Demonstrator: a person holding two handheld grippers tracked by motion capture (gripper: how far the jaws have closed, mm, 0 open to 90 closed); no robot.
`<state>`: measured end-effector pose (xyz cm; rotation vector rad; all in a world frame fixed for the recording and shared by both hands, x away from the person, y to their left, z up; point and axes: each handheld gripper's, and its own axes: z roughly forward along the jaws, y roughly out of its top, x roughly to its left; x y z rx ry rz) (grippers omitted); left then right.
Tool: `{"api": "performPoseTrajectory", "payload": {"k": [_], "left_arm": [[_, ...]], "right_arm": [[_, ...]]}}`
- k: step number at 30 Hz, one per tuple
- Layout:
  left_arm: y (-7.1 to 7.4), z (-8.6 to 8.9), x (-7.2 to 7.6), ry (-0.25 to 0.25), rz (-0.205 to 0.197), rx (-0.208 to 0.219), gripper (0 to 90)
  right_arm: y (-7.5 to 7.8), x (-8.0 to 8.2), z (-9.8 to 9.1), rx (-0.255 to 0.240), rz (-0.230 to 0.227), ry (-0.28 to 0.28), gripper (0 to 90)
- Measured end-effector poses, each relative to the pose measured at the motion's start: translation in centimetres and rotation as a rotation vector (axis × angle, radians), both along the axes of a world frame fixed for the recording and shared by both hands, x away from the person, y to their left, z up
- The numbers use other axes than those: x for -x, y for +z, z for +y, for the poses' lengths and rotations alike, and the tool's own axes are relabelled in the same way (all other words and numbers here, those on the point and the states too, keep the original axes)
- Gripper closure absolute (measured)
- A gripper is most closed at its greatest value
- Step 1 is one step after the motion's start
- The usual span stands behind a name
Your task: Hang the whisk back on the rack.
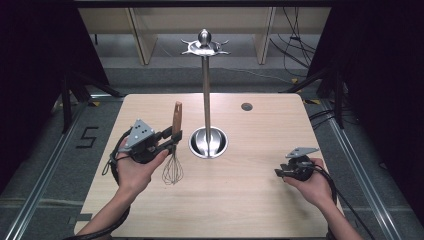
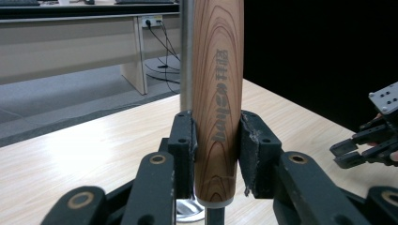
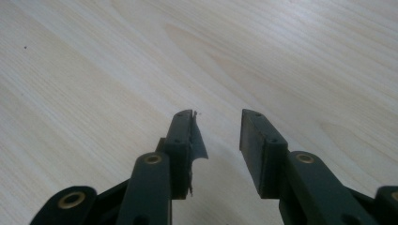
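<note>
A pale wooden table (image 1: pixel 250 200) stands on grey floor between dark curtains. My left gripper (image 1: pixel 170 137) pinches the wooden-handled wire whisk (image 1: pixel 175 150) upright, handle up, wires seemingly just above the table, left of the tall steel utensil stand (image 1: pixel 207 100). My right gripper (image 3: pixel 217 136) hovers spread, near right.

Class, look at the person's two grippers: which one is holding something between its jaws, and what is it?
The left gripper: its jaws are shut on the whisk, pads clamping the wooden handle, wires hanging down. The right gripper has open jaws with nothing between them.
</note>
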<state>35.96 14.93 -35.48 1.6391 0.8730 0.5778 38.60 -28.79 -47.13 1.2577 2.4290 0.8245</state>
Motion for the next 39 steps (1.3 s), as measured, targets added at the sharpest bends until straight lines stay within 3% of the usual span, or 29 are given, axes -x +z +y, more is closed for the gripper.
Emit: {"api": "performPoseTrajectory", "payload": {"k": [2, 3, 4, 6, 7, 10, 12, 13, 15, 16, 17, 18, 23, 29, 33, 34, 37, 39], "left_arm": [[0.2, -0.5, 0.0, 0.004, -0.009, -0.003, 67.6], [0.3, -0.7, 0.0, 0.009, -0.012, -0.005, 67.6], [0.5, -0.9, 0.0, 0.018, -0.014, -0.004, 67.6], [0.7, -1.1, 0.0, 0.023, -0.019, -0.007, 67.6], [1.1, -1.4, 0.0, 0.042, -0.032, 0.001, 67.6], [1.5, -1.9, 0.1, 0.056, -0.043, 0.002, 67.6], [1.8, -2.3, 0.0, 0.068, -0.052, -0.001, 67.6], [1.8, -2.4, 0.0, 0.07, -0.054, -0.002, 67.6], [1.9, -2.6, -0.1, 0.078, -0.054, -0.001, 67.6], [2.0, -2.7, -0.1, 0.083, -0.056, -0.002, 67.6], [2.1, -2.9, -0.2, 0.086, -0.059, -0.002, 67.6], [2.3, -3.1, -0.2, 0.096, -0.063, -0.002, 67.6], [3.1, -3.7, -0.2, 0.114, -0.084, 0.008, 67.6], [3.7, -4.4, -0.4, 0.134, -0.109, 0.01, 67.6], [4.1, -5.0, -0.7, 0.14, -0.117, 0.022, 67.6], [4.1, -5.4, -0.8, 0.145, -0.119, 0.031, 67.6], [4.2, -5.8, -0.9, 0.152, -0.127, 0.035, 67.6], [4.3, -6.2, -1.0, 0.157, -0.134, 0.036, 67.6]], "right_arm": [[0.0, 0.0, 0.2, -0.01, 0.009, -0.012, 65.5], [-0.1, -0.1, 0.1, 0.008, 0.001, 0.007, 65.5], [-0.1, 0.0, 0.3, -0.012, 0.004, -0.008, 65.5], [-0.3, 0.0, 0.4, -0.027, -0.01, -0.017, 65.5], [-0.3, -0.1, 0.5, -0.011, -0.029, -0.005, 65.5], [-0.2, 0.2, 0.8, -0.026, 0.005, -0.028, 65.4], [-0.3, 0.0, 0.6, -0.023, -0.008, -0.013, 65.5], [0.0, 0.2, 0.6, -0.013, 0.031, -0.018, 65.5], [-0.1, 0.1, 0.6, -0.021, 0.015, -0.021, 65.4], [-0.4, 0.0, 0.6, -0.021, -0.023, -0.014, 65.4], [-0.3, 0.1, 0.6, -0.035, 0.001, -0.029, 65.4], [-0.3, -0.1, 0.4, -0.018, -0.025, -0.005, 65.4], [-0.2, 0.1, 0.6, -0.028, 0.008, -0.02, 65.4], [-0.2, 0.0, 0.5, -0.021, 0.003, -0.007, 65.4], [-0.3, 0.2, 0.7, -0.037, 0.005, -0.028, 65.4], [0.0, 0.1, 0.5, -0.013, 0.026, -0.012, 65.4], [-0.3, 0.1, 0.7, -0.04, 0.002, -0.026, 65.4], [-0.2, 0.1, 0.6, -0.028, 0.007, -0.018, 65.4]]}}
